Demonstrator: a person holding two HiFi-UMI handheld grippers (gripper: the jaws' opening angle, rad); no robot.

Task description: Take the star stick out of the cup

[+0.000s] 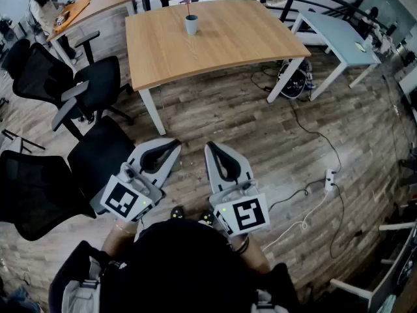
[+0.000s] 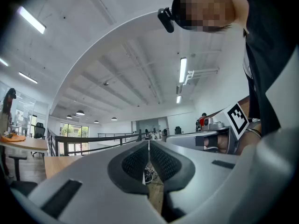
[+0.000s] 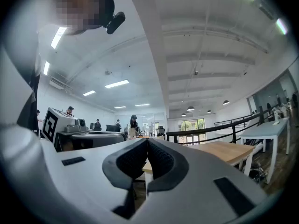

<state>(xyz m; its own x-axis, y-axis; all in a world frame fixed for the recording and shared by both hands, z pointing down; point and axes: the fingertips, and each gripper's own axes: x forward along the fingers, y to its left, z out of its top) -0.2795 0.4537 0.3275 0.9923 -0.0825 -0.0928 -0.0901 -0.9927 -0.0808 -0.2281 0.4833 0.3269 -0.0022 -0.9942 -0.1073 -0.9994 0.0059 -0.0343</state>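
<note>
The jaws of the left gripper [image 2: 148, 144] are pressed together at the tips, with only a thin slit lower down and nothing between the pads. The right gripper [image 3: 147, 142] is the same, closed on nothing. Both are held low over the wooden floor [image 1: 260, 129], side by side, well short of the table [image 1: 221, 44]; the person's dark cap hides most of both hands.

There is 1 cup [image 1: 191, 24], pale blue, standing upright near the far edge of the table, and 1 star stick [image 1: 188, 6] rising out of it. The stick is thin and far off: its top looks reddish, but the star shape cannot be made out.

To the left I count at least 3 black office chairs [image 1: 91, 83], overlapping so the exact number is unclear. 1 pale table [image 1: 339, 34] stands to the right, cut off by the frame edge, and 1 white power strip [image 1: 330, 178] lies on the floor among cables.
</note>
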